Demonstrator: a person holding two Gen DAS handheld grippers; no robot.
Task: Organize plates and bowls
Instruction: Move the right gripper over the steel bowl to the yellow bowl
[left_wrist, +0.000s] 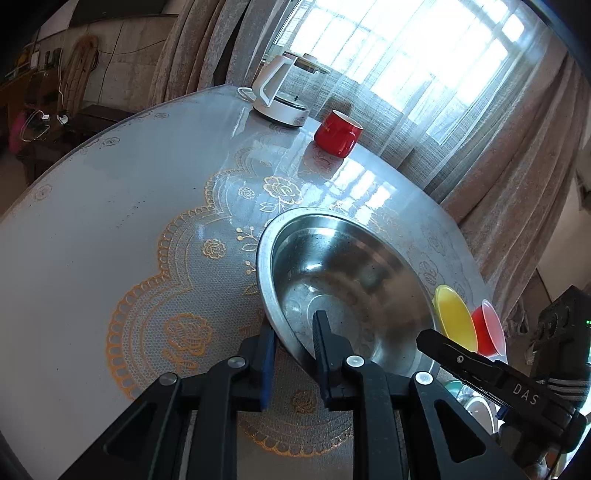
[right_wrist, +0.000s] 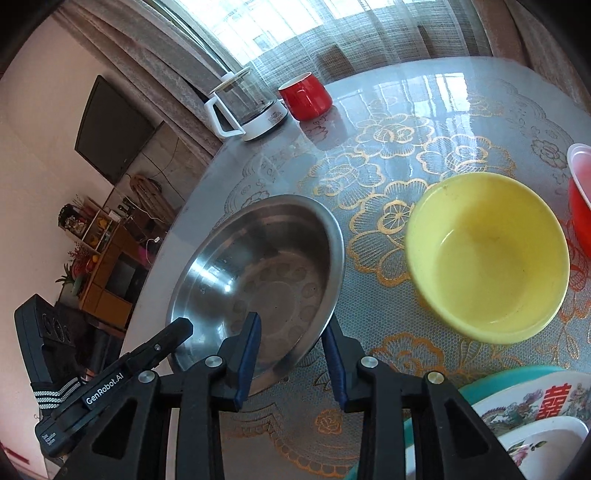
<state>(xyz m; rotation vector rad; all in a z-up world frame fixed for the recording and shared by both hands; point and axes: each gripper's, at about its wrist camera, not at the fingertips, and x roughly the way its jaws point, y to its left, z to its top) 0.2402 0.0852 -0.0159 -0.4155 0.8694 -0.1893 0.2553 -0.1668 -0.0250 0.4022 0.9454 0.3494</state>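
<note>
A steel bowl (left_wrist: 351, 266) (right_wrist: 258, 258) sits on the lace-patterned round table (left_wrist: 110, 221). My left gripper (left_wrist: 293, 336) is shut on its near rim, one pad outside the wall and one inside. My right gripper (right_wrist: 291, 336) straddles the rim on the opposite side. One of its fingers (right_wrist: 251, 332) hangs over the inside and the other lies against the outer edge, with a gap still showing between the pads. A yellow bowl (right_wrist: 487, 258) (left_wrist: 454, 317) stands just to the right, and a red bowl (right_wrist: 580, 206) (left_wrist: 487, 328) beyond it.
A stack of patterned plates (right_wrist: 535, 406) on a teal one lies at the near right. A red mug (left_wrist: 338, 133) (right_wrist: 304, 96) and a white-based glass kettle (left_wrist: 277, 92) (right_wrist: 247, 107) stand at the table's far side by the curtains.
</note>
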